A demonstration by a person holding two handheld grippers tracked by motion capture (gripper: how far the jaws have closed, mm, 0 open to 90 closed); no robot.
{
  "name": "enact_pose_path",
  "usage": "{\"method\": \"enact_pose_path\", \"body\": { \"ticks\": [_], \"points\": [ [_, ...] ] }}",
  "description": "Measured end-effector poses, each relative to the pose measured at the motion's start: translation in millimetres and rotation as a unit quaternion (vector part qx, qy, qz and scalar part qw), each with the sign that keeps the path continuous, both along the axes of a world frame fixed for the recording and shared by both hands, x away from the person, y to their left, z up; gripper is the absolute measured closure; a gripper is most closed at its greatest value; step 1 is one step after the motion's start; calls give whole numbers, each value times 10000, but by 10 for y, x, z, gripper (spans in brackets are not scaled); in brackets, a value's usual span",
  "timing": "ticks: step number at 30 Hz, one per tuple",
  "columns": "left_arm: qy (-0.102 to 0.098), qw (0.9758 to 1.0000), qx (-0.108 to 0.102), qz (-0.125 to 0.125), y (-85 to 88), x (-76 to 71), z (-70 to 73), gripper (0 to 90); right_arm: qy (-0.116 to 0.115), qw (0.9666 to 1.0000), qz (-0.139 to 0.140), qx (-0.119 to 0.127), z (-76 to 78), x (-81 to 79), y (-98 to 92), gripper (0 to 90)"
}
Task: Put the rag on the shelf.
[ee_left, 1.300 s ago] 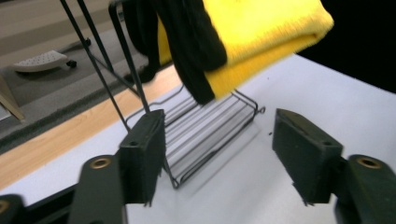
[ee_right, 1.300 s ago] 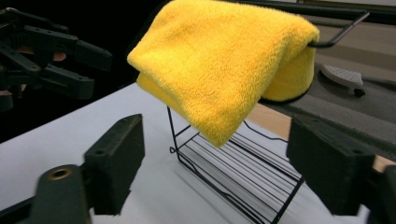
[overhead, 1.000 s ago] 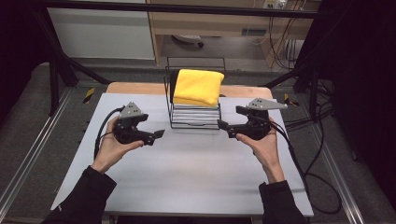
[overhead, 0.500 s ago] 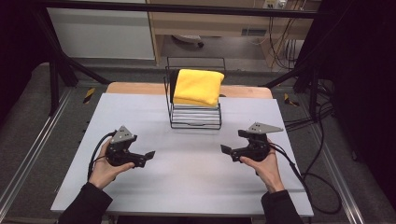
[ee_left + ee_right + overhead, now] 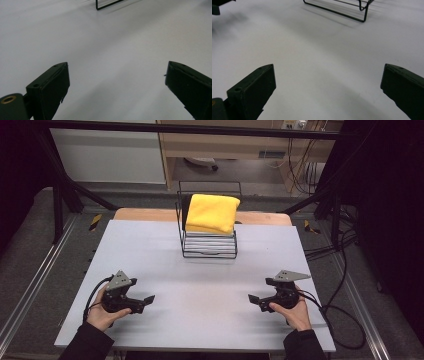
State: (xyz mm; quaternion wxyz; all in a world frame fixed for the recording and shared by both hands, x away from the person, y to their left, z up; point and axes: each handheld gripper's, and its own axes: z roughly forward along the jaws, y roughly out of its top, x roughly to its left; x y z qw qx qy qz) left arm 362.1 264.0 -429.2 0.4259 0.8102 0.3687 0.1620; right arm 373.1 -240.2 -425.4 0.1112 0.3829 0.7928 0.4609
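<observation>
- Lab / test rig, not a home.
- Grey table (image 5: 150, 250) boxed in by black metal frame (image 5: 60, 195), rails on floor either side.
- Loose cables (image 5: 345, 285) trail off table's right side; more hang at back wall w/ a socket strip (image 5: 292, 124).
- Grey carpet floor, yellow-black tape marks (image 5: 95, 221), dark curtains at the sides.

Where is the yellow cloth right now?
In the high view the yellow cloth lies folded on top of the black wire rack, at the far middle of the table, away from both grippers.
</observation>
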Motion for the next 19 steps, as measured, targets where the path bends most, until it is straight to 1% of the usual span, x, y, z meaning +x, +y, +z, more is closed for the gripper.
{"method": "enact_pose_path", "body": {
  "ticks": [2, 4, 5, 6, 7, 11, 12, 13, 15, 19],
  "points": [
    [12, 10000, -1, -4, 16, -8, -14, 56, -3, 10000, -16, -16, -21, -22, -27, 8],
    [12, 10000, -12, -10, 39, -19, -37, 56, 29, 10000, 36, 30, -51, -47, -72, 8],
    [7, 10000, -34, -22, 55, -22, -52, 56, 81, 10000, 20, 46, -65, -59, -91, 8],
    [3, 10000, -60, -16, 61, -26, -63, 56, 76, 10000, 9, 6, -83, -68, -112, 8],
    [-22, 10000, -46, -26, 69, -30, -79, 56, 82, 10000, -6, -4, -94, -74, -124, 8],
    [26, 10000, -18, -52, 85, -69, -126, 56, 124, 9998, -121, -7, -133, -119, -208, 8],
    [26, 10000, -18, -52, 85, -69, -126, 56, 124, 9998, -121, -7, -133, -119, -208, 8],
    [29, 10000, -11, -53, 87, -72, -131, 56, 114, 9998, -168, 48, -137, -125, -232, 9],
    [35, 10000, -14, -44, 88, -73, -135, 56, 92, 9998, -168, 54, -143, -125, -247, 9],
    [17, 10000, -7, -38, 95, -76, -133, 56, 142, 9998, -159, 33, -156, -126, -244, 8]
  ]
}}
